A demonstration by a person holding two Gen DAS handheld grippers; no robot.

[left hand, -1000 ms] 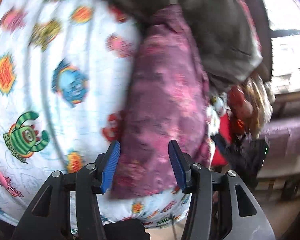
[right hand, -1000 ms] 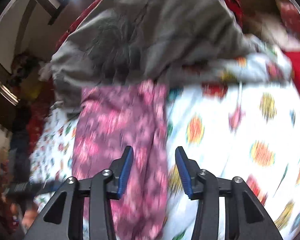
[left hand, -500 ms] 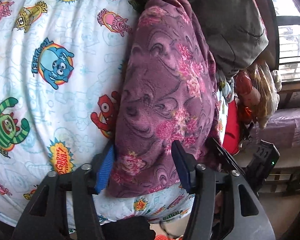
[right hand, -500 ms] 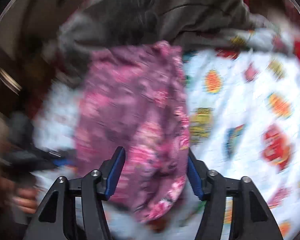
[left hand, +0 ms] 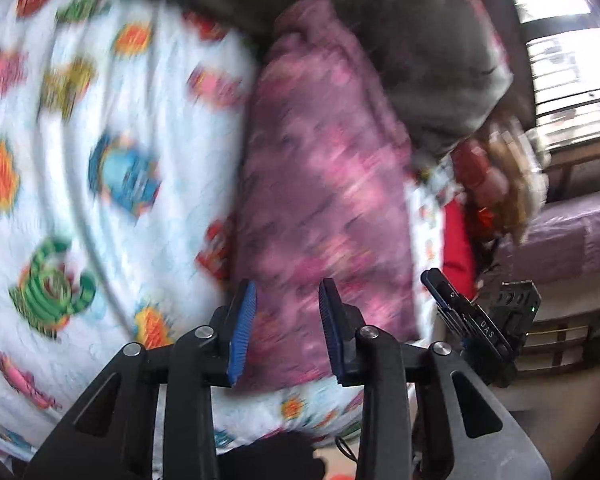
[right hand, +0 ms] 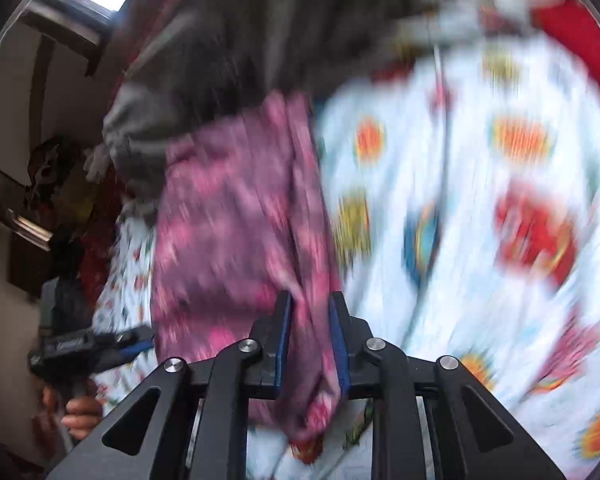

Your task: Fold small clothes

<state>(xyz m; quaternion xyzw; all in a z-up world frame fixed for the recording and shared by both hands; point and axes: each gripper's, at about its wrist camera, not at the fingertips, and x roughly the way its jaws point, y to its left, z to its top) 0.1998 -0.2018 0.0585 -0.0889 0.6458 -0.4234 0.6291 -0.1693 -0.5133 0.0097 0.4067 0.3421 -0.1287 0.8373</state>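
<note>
Half a second ago our right gripper (right hand: 309, 344) straddled the purple cloth (right hand: 236, 240) with its jaws wide; now they have pinched a bunched edge of it between the pads. Our left gripper (left hand: 286, 328) has narrowed but holds nothing, its jaws apart just over the near end of the cloth on the sheet (left hand: 100, 160). We judge a fold can begin once the left grips too.

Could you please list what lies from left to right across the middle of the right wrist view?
Other tongs held in a hand → purple flowered garment → white cartoon-print sheet.
</note>
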